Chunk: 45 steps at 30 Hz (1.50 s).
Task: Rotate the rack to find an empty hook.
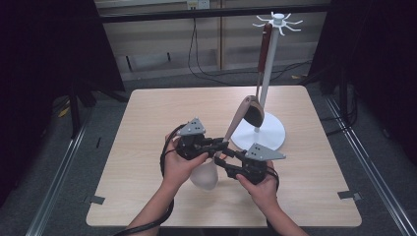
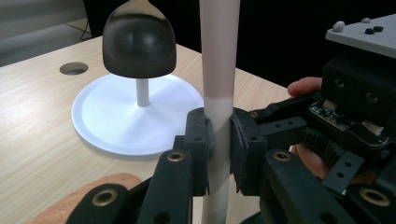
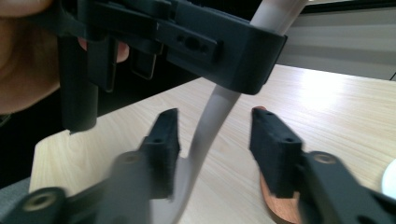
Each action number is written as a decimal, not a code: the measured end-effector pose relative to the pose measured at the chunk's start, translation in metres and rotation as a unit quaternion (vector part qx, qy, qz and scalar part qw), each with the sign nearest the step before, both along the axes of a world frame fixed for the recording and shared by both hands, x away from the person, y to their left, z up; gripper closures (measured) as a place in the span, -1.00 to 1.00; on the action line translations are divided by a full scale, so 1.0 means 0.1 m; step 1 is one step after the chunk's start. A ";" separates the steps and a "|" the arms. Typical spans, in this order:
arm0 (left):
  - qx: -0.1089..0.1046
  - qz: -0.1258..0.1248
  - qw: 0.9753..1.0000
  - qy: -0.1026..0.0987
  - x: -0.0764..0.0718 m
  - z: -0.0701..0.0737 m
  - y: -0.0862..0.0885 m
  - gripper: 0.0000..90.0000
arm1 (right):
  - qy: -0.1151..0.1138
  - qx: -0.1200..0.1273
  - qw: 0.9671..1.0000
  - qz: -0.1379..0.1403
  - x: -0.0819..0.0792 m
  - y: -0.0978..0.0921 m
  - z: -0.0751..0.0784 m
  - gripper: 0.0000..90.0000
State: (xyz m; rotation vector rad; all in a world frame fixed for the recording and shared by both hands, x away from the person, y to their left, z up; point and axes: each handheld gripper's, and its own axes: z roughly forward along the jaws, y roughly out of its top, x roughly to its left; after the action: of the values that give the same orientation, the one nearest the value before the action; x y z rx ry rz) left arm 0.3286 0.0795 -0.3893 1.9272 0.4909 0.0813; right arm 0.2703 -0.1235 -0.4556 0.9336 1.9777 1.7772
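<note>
A pale long-handled ladle [image 1: 235, 120] leans with its bowl [image 1: 204, 175] resting on the table. My left gripper [image 1: 218, 144] is shut on its handle [image 2: 218, 70], both pads pressed against it. Just below that grip is my right gripper [image 1: 229, 161], open, with a jaw on either side of the same handle [image 3: 208, 130] and not touching it. The left gripper's body [image 3: 187, 42] hangs above the right one's jaws. A second ladle with a brown handle [image 1: 265, 49] and a dark bowl [image 2: 139, 42] hangs from the white hook stand [image 1: 271, 64].
The stand's round white base [image 2: 107, 116] sits at the table's right middle, close behind both grippers. A reddish-brown wooden piece [image 3: 276, 207] lies on the table under the jaws. A round hole [image 2: 74, 68] is cut in the light wood tabletop [image 1: 147, 123].
</note>
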 end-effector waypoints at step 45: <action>-0.015 0.056 0.998 -0.029 0.02 -0.17 0.26 -0.61 | -0.001 -0.027 0.999 0.030 0.08 -0.35 0.09 0.80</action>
State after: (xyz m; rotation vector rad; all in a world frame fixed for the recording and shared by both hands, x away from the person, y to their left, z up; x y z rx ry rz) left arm 0.3302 0.1051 -0.4065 1.8619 0.5585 0.2011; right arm 0.2787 -0.1586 -0.4469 0.8652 2.0623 1.7456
